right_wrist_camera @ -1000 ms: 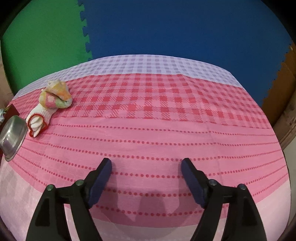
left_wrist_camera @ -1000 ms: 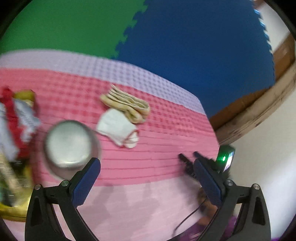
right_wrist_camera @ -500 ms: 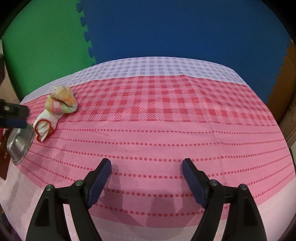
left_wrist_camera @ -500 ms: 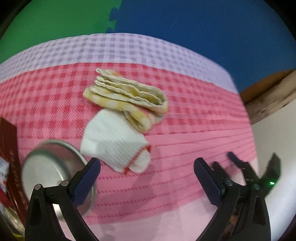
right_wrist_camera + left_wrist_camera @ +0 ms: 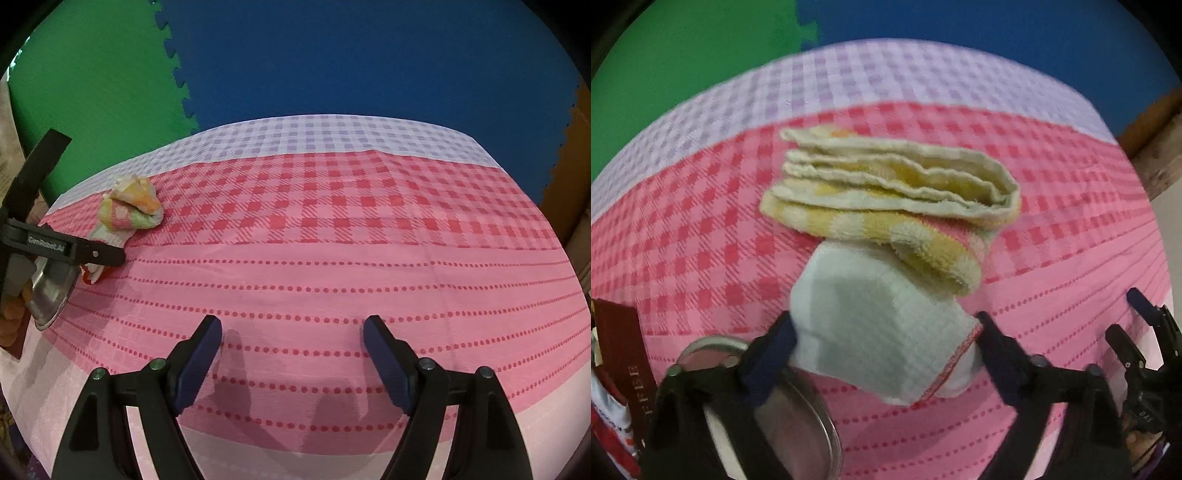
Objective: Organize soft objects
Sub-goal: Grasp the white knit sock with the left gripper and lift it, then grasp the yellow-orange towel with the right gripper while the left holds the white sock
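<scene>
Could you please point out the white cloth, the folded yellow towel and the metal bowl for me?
white cloth (image 5: pixel 871 321): left wrist view, middle of its upper face.
folded yellow towel (image 5: pixel 886 192): left wrist view, on its stacked folded edges.
metal bowl (image 5: pixel 51 291): right wrist view, on its shiny outer wall.

Folded towel (image 5: pixel 886 192) behind cloth (image 5: pixel 875 332), overlapping it; bowl (image 5: pixel 798 417) apparently left of cloth.
</scene>
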`<act>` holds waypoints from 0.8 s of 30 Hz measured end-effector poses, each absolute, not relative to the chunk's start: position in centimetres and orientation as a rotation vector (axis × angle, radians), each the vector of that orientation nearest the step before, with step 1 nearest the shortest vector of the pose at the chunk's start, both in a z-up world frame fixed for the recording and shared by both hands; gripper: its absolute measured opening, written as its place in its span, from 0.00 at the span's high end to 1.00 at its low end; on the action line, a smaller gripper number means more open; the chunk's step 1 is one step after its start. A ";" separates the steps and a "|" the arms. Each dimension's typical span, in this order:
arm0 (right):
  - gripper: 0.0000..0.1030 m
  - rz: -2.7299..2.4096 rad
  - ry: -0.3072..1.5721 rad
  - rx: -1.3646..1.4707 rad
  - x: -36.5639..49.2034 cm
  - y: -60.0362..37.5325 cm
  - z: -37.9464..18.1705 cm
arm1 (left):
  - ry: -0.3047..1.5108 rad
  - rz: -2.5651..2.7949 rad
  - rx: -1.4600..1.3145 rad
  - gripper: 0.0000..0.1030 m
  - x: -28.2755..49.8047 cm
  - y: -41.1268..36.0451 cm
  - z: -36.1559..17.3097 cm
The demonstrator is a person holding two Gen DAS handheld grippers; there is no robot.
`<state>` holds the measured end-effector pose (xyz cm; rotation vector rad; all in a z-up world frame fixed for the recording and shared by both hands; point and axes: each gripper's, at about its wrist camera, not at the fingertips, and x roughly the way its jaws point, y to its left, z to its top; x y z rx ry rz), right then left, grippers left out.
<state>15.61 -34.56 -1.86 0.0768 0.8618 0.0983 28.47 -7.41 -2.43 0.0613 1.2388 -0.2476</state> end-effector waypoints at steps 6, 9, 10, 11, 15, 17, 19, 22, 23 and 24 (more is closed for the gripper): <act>0.21 0.102 0.864 0.080 15.6 -34.5 -1.8 | 1.172 -0.307 0.100 0.70 26.6 -8.3 -0.8; 0.21 0.102 0.864 0.080 15.6 -34.4 -1.8 | 1.106 -0.342 0.073 0.71 23.9 -9.1 0.9; 0.21 0.102 0.864 0.079 15.6 -34.4 -1.8 | 1.079 -0.363 0.051 0.70 22.8 -9.2 1.6; 0.21 0.101 0.865 0.078 15.6 -34.4 -1.8 | 1.048 -0.394 0.031 0.70 21.4 -9.1 2.5; 0.21 0.100 0.866 0.076 15.5 -34.3 -1.8 | 0.952 -0.439 -0.007 0.70 15.9 -8.7 4.9; 0.21 0.100 0.868 0.074 15.6 -34.3 -1.8 | 0.947 -0.437 -0.050 0.70 14.1 -7.8 5.2; 0.21 0.098 0.869 0.069 15.6 -34.2 -1.8 | 0.945 -0.437 -0.127 0.69 11.7 -6.0 5.0; 0.21 0.101 0.870 0.064 15.8 -34.2 -1.8 | 0.960 -0.415 -0.181 0.69 9.7 -4.3 4.7; 0.21 0.110 0.869 0.057 15.8 -34.1 -1.8 | 0.963 -0.407 -0.197 0.69 8.8 -3.5 4.5; 0.21 0.153 0.859 0.048 15.7 -33.8 -1.6 | 0.963 -0.403 -0.212 0.68 8.0 -2.8 4.6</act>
